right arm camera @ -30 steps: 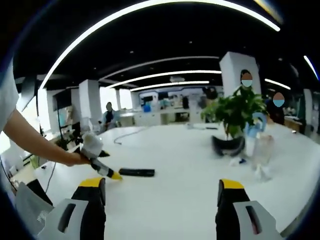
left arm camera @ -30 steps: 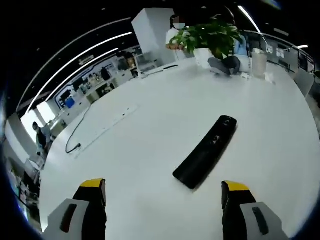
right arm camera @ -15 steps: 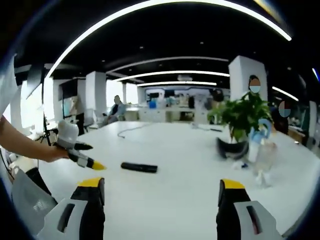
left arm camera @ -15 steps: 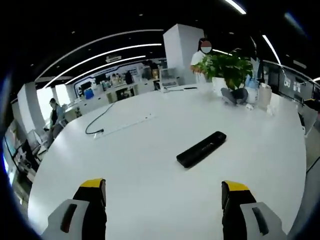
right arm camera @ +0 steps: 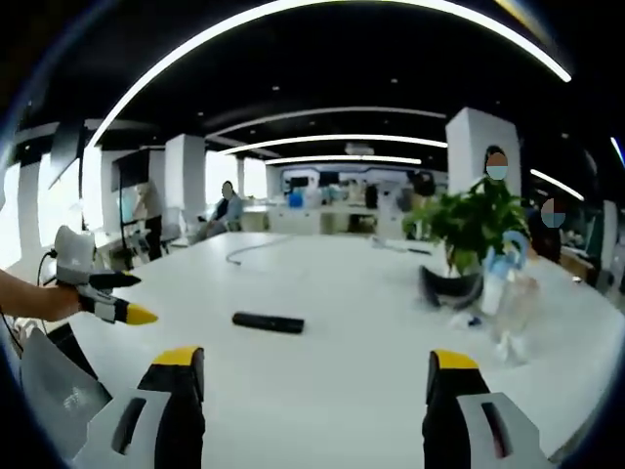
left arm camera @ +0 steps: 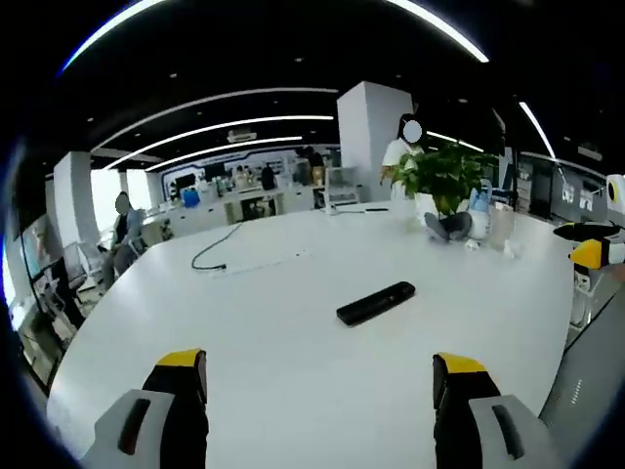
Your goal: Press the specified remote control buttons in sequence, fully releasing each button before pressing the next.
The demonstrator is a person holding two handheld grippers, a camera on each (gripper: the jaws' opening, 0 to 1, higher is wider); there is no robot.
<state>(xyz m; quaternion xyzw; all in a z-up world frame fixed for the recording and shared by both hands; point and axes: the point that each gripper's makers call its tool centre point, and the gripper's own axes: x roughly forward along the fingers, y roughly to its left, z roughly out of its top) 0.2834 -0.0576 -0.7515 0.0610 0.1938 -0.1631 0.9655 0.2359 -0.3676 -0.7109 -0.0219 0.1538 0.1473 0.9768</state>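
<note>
Holding both my grippers (left arm camera: 317,391) (right arm camera: 312,391) wide apart, gripping nothing | long black plastic remote (left arm camera: 376,303) lies flat on white table (left arm camera: 293,371), far ahead | looks light, stiff; press from above.

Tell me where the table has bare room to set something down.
Bare tabletop lies between the remote and the left gripper, and between remote and cable. It is crowded around the potted plant and bottles.
</note>
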